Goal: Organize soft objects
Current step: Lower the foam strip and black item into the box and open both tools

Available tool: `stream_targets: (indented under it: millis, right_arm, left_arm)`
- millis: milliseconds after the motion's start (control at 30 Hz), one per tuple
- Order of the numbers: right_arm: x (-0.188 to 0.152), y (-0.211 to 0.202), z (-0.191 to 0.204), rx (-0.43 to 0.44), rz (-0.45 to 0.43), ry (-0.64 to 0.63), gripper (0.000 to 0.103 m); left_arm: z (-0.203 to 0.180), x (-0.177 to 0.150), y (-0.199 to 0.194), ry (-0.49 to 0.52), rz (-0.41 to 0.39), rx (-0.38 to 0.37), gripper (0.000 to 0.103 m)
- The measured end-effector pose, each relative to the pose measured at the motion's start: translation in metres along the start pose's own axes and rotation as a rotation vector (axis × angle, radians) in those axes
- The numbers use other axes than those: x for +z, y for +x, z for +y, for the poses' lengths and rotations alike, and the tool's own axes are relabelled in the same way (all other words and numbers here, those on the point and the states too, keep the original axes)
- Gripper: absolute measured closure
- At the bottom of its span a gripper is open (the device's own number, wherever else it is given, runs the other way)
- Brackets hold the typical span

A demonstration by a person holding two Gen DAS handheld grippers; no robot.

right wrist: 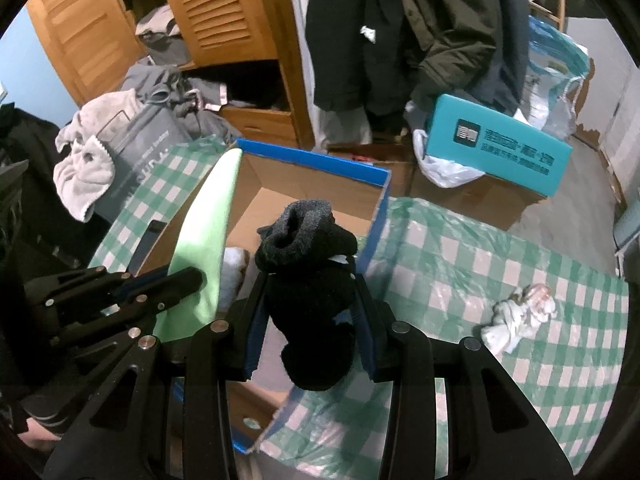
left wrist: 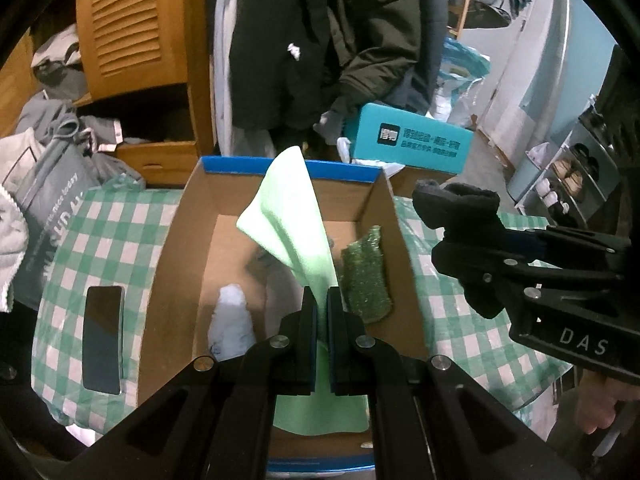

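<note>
Left wrist: fingers [left wrist: 322, 316] clenched on green cloth [left wrist: 296, 216]; right fingers [right wrist: 310, 312] part-spread, gripping black sock [right wrist: 312, 280].

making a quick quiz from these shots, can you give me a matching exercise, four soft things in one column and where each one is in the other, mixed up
Things:
1. green cloth
2. black sock
3. green scouring pad
4. crumpled white cloth

Places:
A. lying loose on the checked tablecloth, outside the box
B. clamped in the left gripper
C. leaning against the inside wall of the cardboard box
D. clamped in the right gripper

Pairs: 1-B, 2-D, 3-C, 4-A
</note>
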State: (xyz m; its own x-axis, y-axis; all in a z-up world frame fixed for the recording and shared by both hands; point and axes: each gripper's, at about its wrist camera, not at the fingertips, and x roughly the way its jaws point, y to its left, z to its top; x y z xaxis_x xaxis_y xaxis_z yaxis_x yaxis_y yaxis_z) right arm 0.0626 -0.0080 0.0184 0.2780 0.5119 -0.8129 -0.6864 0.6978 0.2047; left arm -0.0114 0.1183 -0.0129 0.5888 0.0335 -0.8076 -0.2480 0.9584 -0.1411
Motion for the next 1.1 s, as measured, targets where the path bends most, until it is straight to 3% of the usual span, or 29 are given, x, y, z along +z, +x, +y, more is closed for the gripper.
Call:
stream_targets:
  millis: [500,700,767,867,1100]
  right_arm:
    - [0.01,0.041,0.02,0.04,0.08,-0.013,0.065]
    - [0.01,0.048,0.019,0.041,0.098,-0.004,0.063]
    - [0.01,0.048,0.019,0.038,0.099,-0.006,0.062]
    - [0.011,0.045,0.018,0.044,0.088,-0.002,0.051]
    - [0.012,0.036,0.013,0.036,0.065,0.014,0.047]
  left_arm:
    - [0.023,-0.005,0.016,-0.034,0.043,0.046,0.099]
    - [0.025,-0.007,0.02,-0.027,0.068,0.066,0.091]
    - [0.024,-0.006,0.02,-0.025,0.07,0.075,0.078]
    - [0.024,-0.006,0.016,-0.024,0.049,0.093,0.066]
    - [0.022,-0.005,0.015,-0.018,0.045,0.099,0.062]
